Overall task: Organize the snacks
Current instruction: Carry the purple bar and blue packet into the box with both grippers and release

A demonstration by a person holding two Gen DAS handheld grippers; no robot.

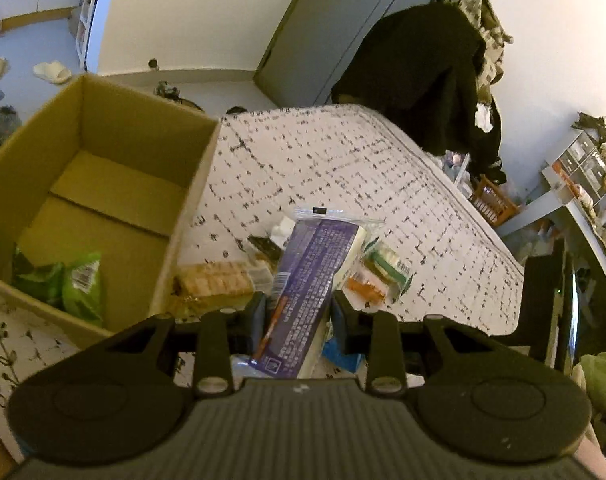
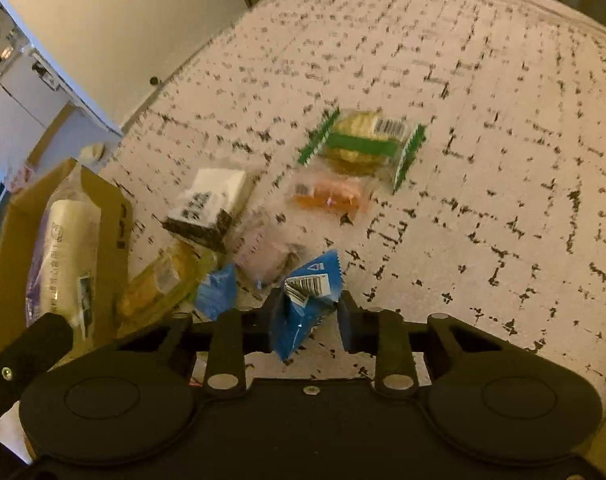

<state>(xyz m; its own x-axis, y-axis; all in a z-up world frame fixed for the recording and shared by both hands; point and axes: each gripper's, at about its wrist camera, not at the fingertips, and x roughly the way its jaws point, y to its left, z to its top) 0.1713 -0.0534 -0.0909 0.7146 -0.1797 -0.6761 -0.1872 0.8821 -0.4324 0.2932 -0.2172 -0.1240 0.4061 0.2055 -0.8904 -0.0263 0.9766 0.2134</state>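
Purple packet sits gripped in your left tool; carry it level over the cardboard box. Your right tool seems clamped on the blue packet, though blur hides it; lift slowly.

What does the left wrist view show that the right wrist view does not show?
Only the left wrist view shows the inside of the brown cardboard box, with green snack bags lying in it, and the left gripper shut on the long purple-and-white packet.

Only the right wrist view shows the right gripper with its pads on a blue foil snack packet, and a black-and-white packet.

Both show the patterned white mattress, the green-edged cracker pack and the orange snack packet.
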